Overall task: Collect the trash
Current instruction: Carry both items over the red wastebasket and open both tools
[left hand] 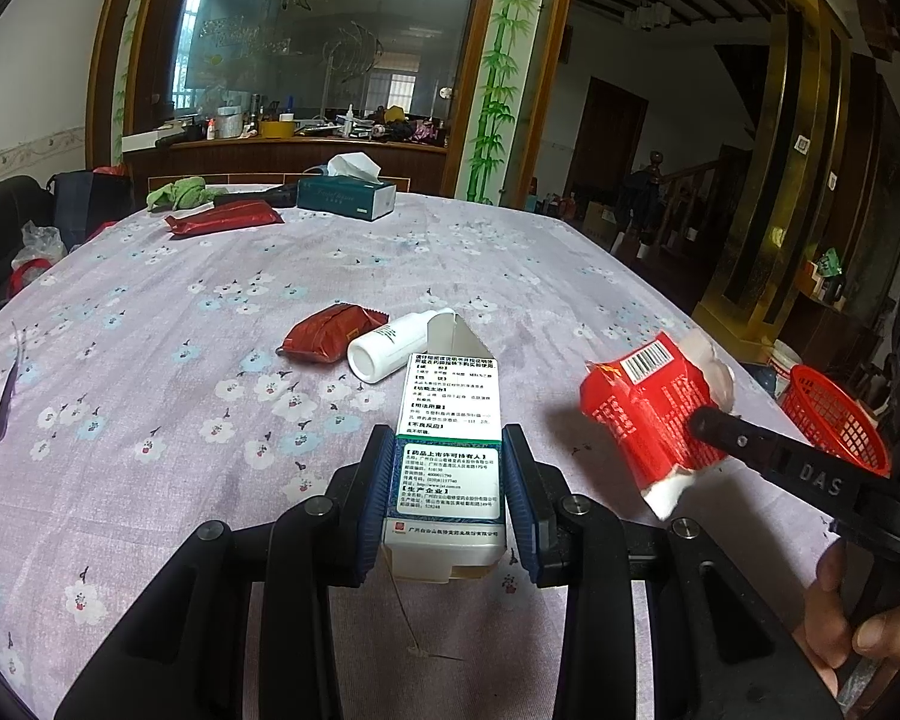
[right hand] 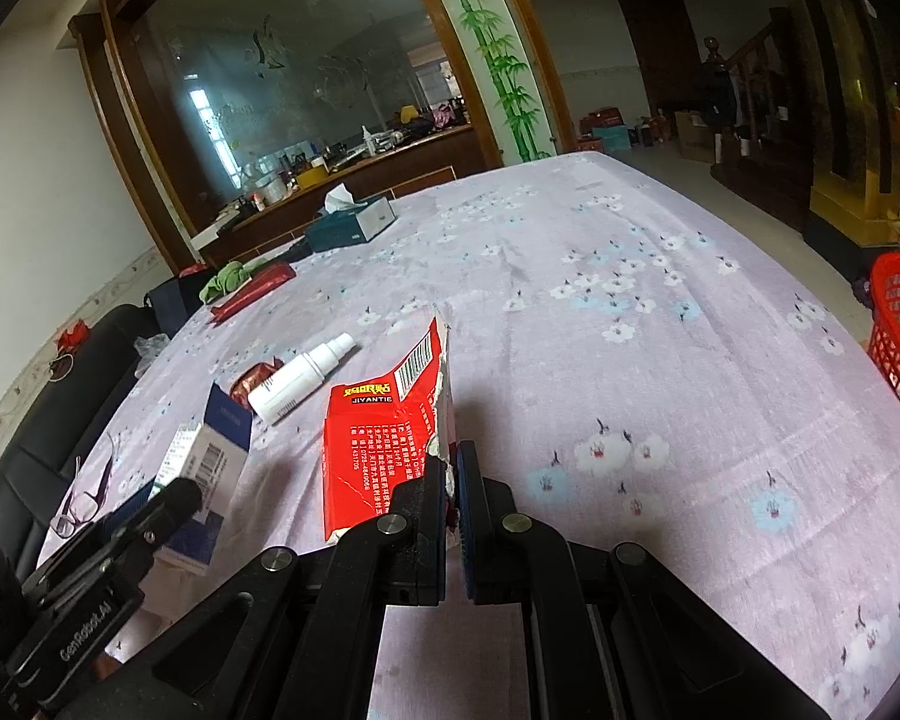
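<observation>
Two grippers, left (left hand: 444,480) clamping glossy carton (left hand: 450,450), right (right hand: 450,480) pinching torn red box (right hand: 384,438)

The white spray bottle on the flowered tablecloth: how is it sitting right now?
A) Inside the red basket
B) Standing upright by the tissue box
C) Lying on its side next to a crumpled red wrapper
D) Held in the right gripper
C: the white spray bottle lies on its side on the tablecloth, right beside the crumpled red wrapper, with no gripper touching it.
</observation>
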`<action>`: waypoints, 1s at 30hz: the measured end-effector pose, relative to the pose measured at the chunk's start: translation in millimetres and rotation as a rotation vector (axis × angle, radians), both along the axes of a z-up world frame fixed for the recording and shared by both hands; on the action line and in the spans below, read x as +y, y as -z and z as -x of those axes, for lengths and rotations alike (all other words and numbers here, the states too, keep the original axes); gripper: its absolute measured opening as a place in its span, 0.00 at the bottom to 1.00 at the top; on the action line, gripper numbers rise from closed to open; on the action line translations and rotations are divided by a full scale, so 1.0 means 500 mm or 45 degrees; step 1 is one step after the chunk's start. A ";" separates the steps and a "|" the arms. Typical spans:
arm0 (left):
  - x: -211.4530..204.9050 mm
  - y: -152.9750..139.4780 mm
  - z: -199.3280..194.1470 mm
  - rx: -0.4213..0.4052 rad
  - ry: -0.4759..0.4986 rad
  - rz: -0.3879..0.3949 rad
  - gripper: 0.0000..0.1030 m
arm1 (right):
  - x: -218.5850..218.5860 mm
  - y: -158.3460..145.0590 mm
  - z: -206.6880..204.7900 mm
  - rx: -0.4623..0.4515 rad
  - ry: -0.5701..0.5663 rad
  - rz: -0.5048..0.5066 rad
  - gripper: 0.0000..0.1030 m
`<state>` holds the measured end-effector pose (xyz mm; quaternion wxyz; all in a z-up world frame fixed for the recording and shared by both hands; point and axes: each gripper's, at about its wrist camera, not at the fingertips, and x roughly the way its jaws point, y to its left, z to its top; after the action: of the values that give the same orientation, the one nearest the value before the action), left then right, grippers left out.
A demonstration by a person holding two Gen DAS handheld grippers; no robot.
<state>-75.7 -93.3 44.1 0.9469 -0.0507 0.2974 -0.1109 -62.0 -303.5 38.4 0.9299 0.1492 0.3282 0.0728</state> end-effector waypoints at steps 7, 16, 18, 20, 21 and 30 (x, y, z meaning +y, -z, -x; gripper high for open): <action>-0.010 -0.002 -0.005 0.060 0.017 0.057 0.33 | -0.023 -0.036 0.038 -0.021 0.037 0.001 0.04; -0.019 -0.071 0.026 0.006 0.065 0.093 0.33 | -0.049 -0.084 0.089 -0.035 0.054 -0.057 0.04; -0.013 -0.082 0.034 -0.002 0.075 0.106 0.33 | -0.054 -0.099 0.099 -0.053 0.066 -0.058 0.04; -0.018 -0.095 0.033 -0.006 0.088 0.119 0.33 | -0.059 -0.111 0.107 -0.065 0.067 -0.066 0.04; -0.013 -0.100 0.040 -0.006 0.091 0.126 0.33 | -0.060 -0.114 0.109 -0.066 0.068 -0.066 0.04; -0.010 -0.112 0.047 0.021 0.135 0.167 0.33 | -0.079 -0.133 0.122 -0.077 0.087 -0.072 0.04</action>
<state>-99.4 -98.2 100.0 0.9319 -0.0977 0.2995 -0.1798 -123.0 -342.9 104.7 0.9367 0.1843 0.2926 0.0546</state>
